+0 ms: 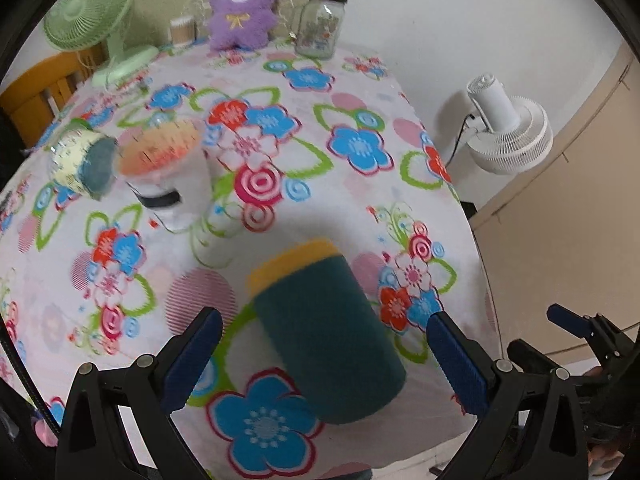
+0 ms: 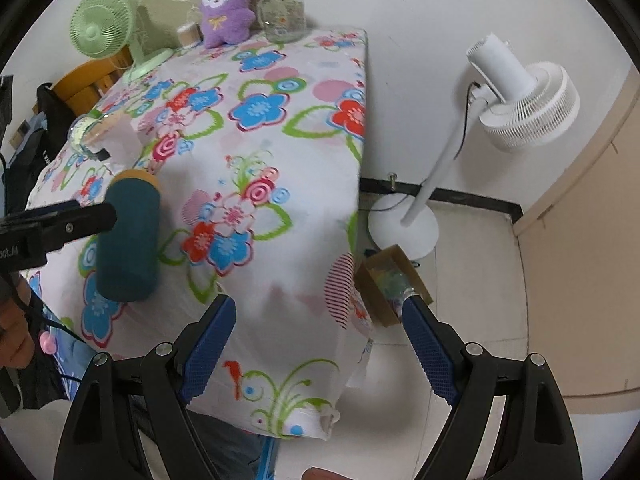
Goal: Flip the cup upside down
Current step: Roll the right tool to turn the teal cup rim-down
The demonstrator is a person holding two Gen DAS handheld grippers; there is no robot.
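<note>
A dark teal cup with a yellow rim band stands on the floral tablecloth, its yellow end against the cloth and its closed teal end facing up. It also shows in the right wrist view. My left gripper is open, its blue pads on either side of the cup without touching it. My right gripper is open and empty, over the table's near right corner. In the right wrist view the left gripper's finger crosses in front of the cup.
A white cup with orange inside and a patterned glass lie at the left. A purple plush, a glass jar and a green fan stand at the back. A white floor fan and a cardboard box are right of the table.
</note>
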